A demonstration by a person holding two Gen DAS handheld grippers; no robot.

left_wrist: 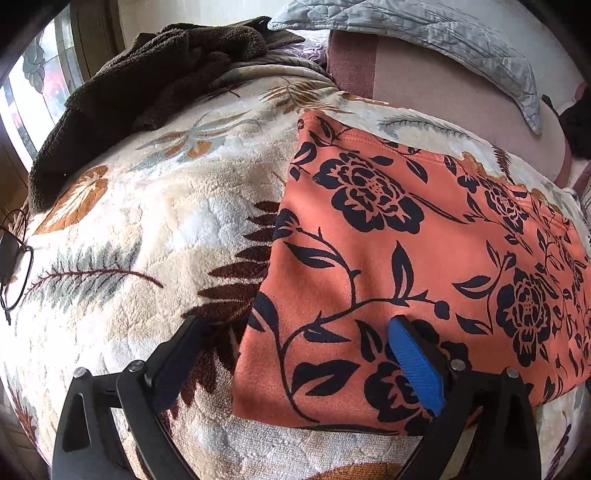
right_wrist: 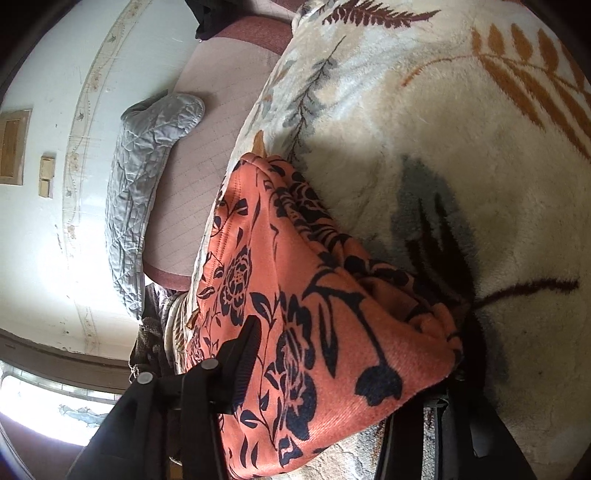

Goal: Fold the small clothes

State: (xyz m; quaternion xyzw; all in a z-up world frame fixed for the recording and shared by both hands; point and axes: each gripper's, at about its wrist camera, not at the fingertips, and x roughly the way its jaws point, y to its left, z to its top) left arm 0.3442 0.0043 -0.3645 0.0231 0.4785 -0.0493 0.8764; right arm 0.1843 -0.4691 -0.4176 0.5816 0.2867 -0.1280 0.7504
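Observation:
An orange garment with a black flower print lies folded flat on a cream leaf-patterned blanket. My left gripper is open just above the garment's near left corner; its blue-padded finger rests over the cloth and the other finger is over the blanket. In the right wrist view the same garment fills the space between the fingers of my right gripper, which is open wide around its folded edge. One finger shows on the left; the other is mostly hidden by the cloth.
A dark brown fleece lies bunched at the far left of the bed. A grey quilted pillow and a pink mattress sheet lie behind. Glasses sit at the left edge. A window is at the far left.

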